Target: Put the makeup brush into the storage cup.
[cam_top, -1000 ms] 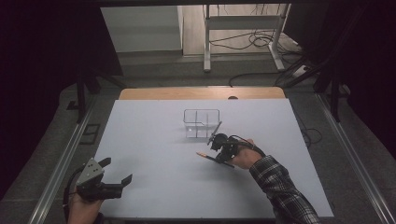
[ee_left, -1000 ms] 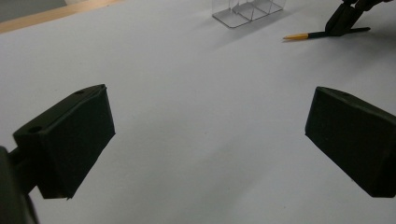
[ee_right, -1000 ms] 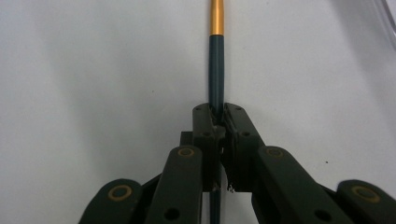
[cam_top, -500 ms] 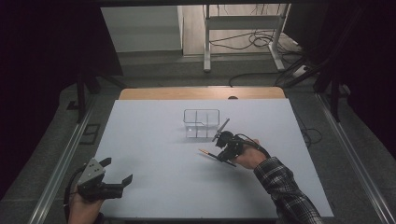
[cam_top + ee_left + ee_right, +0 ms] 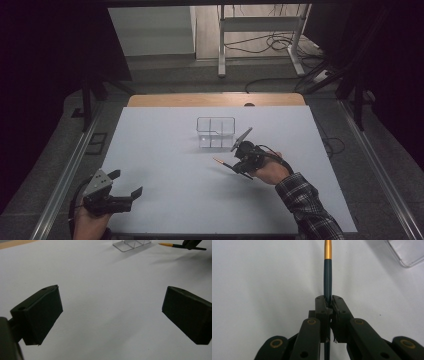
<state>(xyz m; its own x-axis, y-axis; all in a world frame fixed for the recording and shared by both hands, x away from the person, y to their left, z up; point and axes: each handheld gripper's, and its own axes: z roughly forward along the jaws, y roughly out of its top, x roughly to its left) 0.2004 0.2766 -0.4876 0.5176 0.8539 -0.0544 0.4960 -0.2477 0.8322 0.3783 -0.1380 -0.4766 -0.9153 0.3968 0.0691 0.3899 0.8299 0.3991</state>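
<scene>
My right gripper [image 5: 239, 163] [image 5: 328, 301] is shut on a thin dark pen with a gold end [image 5: 327, 270]. The pen [image 5: 223, 163] hangs just above the white table, its gold tip pointing left, a little in front of a clear plastic divided box [image 5: 215, 132]. A corner of that box [image 5: 407, 252] shows at the upper right of the right gripper view. My left gripper [image 5: 126, 194] [image 5: 111, 315] rests open near the table's front left corner, nothing between its jaws. From there the box [image 5: 131, 243] and the pen [image 5: 172, 245] show far off.
The white table top [image 5: 165, 165] has a wooden strip [image 5: 215, 100] along its far edge. Metal rails [image 5: 65, 180] run down both sides. Behind the table stand a white frame [image 5: 260, 30] and floor cables [image 5: 280, 47].
My right gripper has lifted the pen slightly and carried it a little to the right, staying in front of the box. The left gripper has not moved.
</scene>
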